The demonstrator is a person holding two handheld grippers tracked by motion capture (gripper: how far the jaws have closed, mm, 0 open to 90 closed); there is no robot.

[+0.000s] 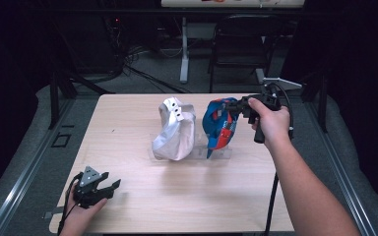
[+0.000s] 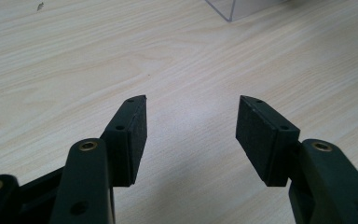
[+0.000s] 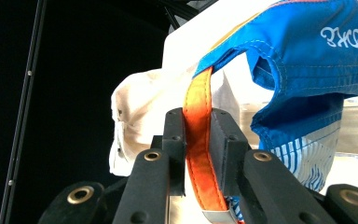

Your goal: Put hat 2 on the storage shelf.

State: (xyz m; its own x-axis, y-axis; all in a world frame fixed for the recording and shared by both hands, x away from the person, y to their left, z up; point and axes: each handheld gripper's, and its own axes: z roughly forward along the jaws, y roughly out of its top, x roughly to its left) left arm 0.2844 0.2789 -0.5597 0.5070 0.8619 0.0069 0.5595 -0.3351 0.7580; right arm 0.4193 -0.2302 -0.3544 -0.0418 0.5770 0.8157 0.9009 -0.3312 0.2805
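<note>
- Dark surroundings framed a pale wooden table [image 1: 142, 196], with a chair and cables on the floor beyond its far edge.
- We saw two caps standing on a clear stand [image 1: 221, 152] near the table's middle: a white cap [image 1: 174, 130] on the left and a blue cap [image 1: 220, 123] just beside it on the right.
- We held the right gripper [image 1: 237, 105] level at the upper right of the blue cap. In the right gripper view its jaws stood narrow, pinched on the cap's orange strap [image 3: 200, 140], which ran up between the pads into the blue crown [image 3: 307, 51].
- We kept the left gripper [image 1: 109, 186] low near the table's front left corner, well apart from both caps. Its jaws stood wide with only bare wood between them [image 2: 191, 135].
- We judged the step in hand to be the grasp on the strap, made before lifting the blue cap off the stand.
- The next move would call for a steady upward pull that keeps the strap centred in the pads, with clearance from the white cap alongside.
- Thin webbing could slide through the pads; firm closure would be advisable.
</note>
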